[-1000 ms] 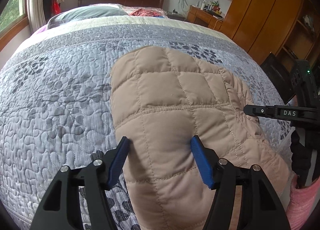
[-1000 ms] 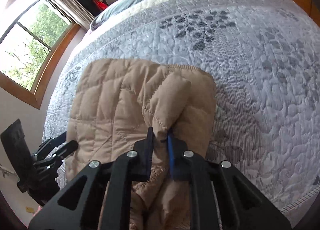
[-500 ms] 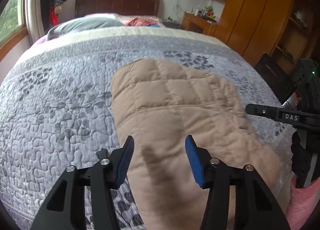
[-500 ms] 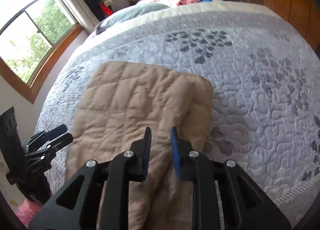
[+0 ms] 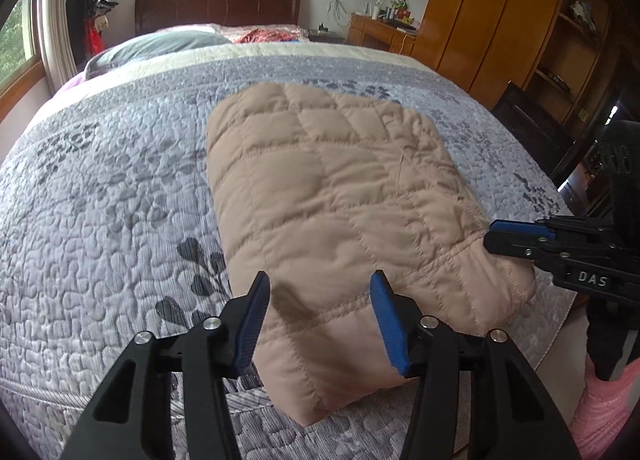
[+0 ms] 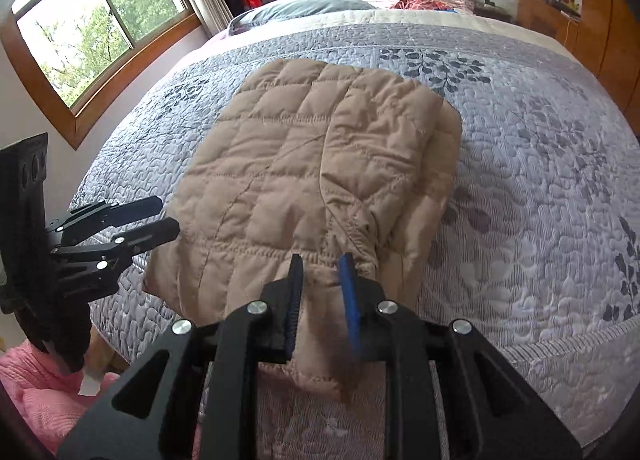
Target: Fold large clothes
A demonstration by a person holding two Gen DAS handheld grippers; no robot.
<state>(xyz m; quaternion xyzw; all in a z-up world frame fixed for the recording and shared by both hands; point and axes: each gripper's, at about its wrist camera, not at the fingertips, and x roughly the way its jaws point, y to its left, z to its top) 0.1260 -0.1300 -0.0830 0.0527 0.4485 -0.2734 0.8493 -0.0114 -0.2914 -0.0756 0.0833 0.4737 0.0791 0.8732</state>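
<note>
Looking at the bed (image 5: 120, 188) first: takes up most of both views, covered w/ a grey-lilac quilted spread w/ dark leaf print, cream band near the pillows (image 5: 160, 46), dark wood headboard (image 5: 216, 10) behind. Windows (image 6: 96, 16) on one side, wood wardrobe (image 5: 500, 20) + desk (image 5: 380, 30) on the other.

Jacket (image 5: 332, 196) — tan, quilted in squares — lies folded into a rough rectangle on the spread, near the foot edge, slightly right of centre in the left view. Lies mostly flat; right-wrist view shows one folded flap w/ a stitched hem (image 6: 360, 216) bunched on top near the front edge. Near end of the jacket reaches almost to the spread's border stitching.

Left gripper (image 5: 318, 320): jaws spread wide, blue pads either side of the jacket's near corner but not pressing it, hovering above the fabric, shadow visible on the cloth. Nothing held. Its jaws were closing a bit within the last sec, nothing caught between.

Right gripper (image 6: 322, 300): jaws parted only a narrow gap, just been opening; fabric behind the gap, pads not pinching it. Also visible from the left view at the jacket's right edge (image 5: 520, 238), tips just beside the hem, empty.

Person: pink knit sleeve (image 6: 36, 388) shows low at frame edge, dark glove on the hand (image 6: 52, 324) w/ the left tool.
</note>
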